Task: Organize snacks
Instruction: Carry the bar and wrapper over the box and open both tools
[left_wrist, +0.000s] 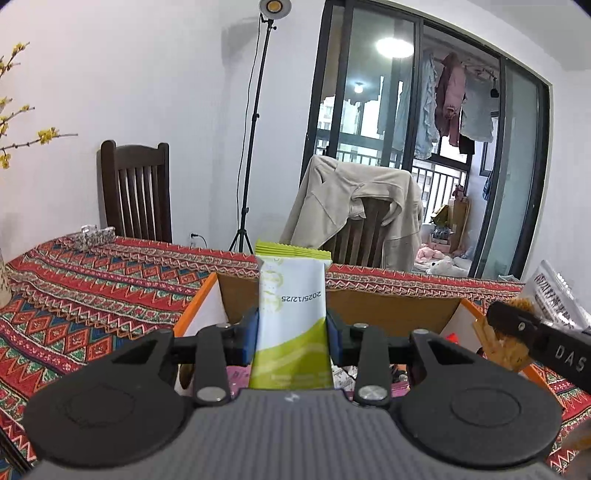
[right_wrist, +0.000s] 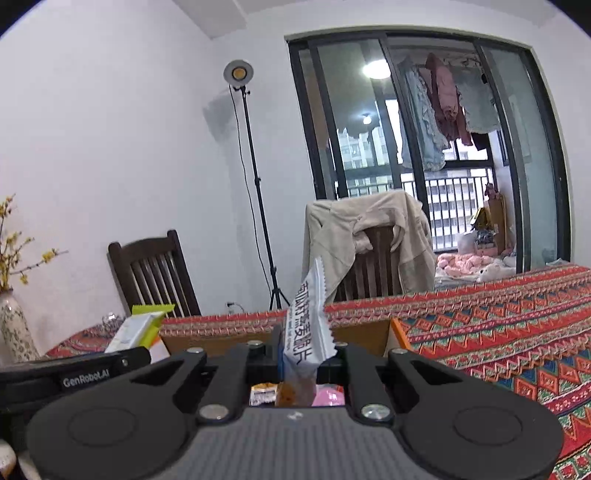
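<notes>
Gripping a green-and-white snack packet (left_wrist: 291, 317) upright in the closed left gripper (left_wrist: 293, 332), directly above, seemingly, the cardboard box (left_wrist: 388, 308), right gripper (right_wrist: 301, 354) pinching a grey wrapper (right_wrist: 308, 325).

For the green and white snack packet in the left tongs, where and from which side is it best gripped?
As now: across the flat middle of the green and white snack packet, the left tongs pinching its two long edges from the sides. It stands upright over the cardboard box, and its narrow, flat body fits between the pads, leaving the crimped top seal free.
</notes>
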